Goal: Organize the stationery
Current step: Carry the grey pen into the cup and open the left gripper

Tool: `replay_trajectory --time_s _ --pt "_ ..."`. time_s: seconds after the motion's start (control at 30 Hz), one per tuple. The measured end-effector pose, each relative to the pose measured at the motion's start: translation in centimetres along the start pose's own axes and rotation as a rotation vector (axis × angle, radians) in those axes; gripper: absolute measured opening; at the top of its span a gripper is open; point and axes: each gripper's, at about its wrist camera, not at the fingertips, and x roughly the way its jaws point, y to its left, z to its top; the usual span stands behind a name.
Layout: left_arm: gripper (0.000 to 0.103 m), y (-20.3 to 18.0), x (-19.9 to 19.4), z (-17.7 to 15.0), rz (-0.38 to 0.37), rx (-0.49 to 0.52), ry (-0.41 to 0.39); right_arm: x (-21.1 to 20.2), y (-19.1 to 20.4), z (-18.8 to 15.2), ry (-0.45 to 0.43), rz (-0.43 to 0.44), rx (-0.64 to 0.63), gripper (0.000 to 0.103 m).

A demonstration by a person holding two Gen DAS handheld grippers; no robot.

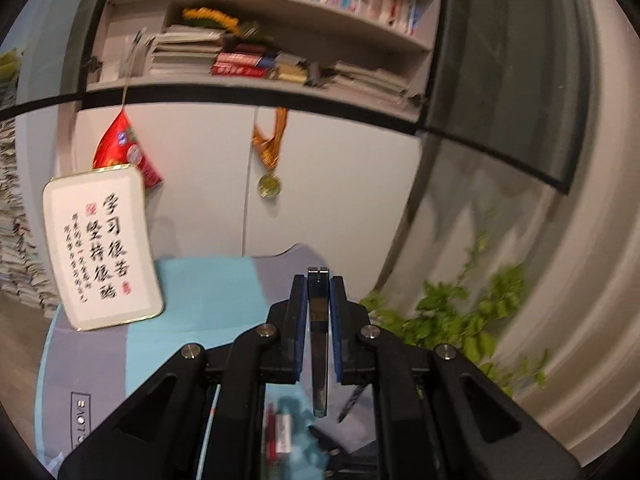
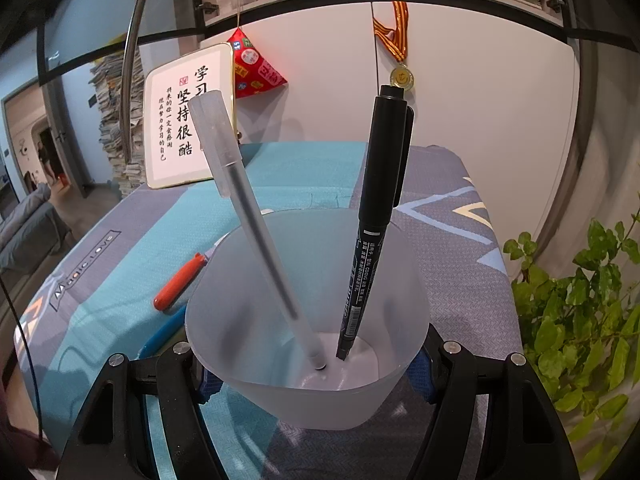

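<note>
The left gripper (image 1: 318, 280) is clamped on a slim dark pen (image 1: 319, 344), held between its blue pads above the blue and grey cloth (image 1: 208, 296); the pen's long axis runs along the fingers, one end poking just past the tips toward the far cabinet, the other toward the camera. The right gripper (image 2: 312, 376) grips a frosted cup (image 2: 256, 376) standing on the cloth. Inside, a translucent pen (image 2: 256, 224) leans up to the far left and a black marker (image 2: 380, 216) stands nearly upright, cap up. An orange pen (image 2: 178, 282) lies on the cloth left of the cup.
</note>
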Motion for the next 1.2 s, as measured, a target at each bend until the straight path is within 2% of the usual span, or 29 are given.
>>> replay_trajectory --time_s 0.23,0.47,0.63,1.2 --pt "0.009 -2.1 1.5 -1.0 -0.066 0.037 0.031 0.0 0.0 0.0 0.0 0.0 -0.001 0.072" --pt "0.009 -2.3 4.9 -3.3 -0.054 0.064 0.147 0.0 0.0 0.0 0.0 0.0 -0.001 0.072" --pt "0.009 -2.0 5.7 -4.3 -0.041 0.072 0.19 0.0 0.0 0.0 0.0 0.0 -0.001 0.072" --pt "0.01 -2.2 6.6 -5.5 -0.04 0.091 0.258 0.0 0.0 0.0 0.0 0.0 -0.001 0.072"
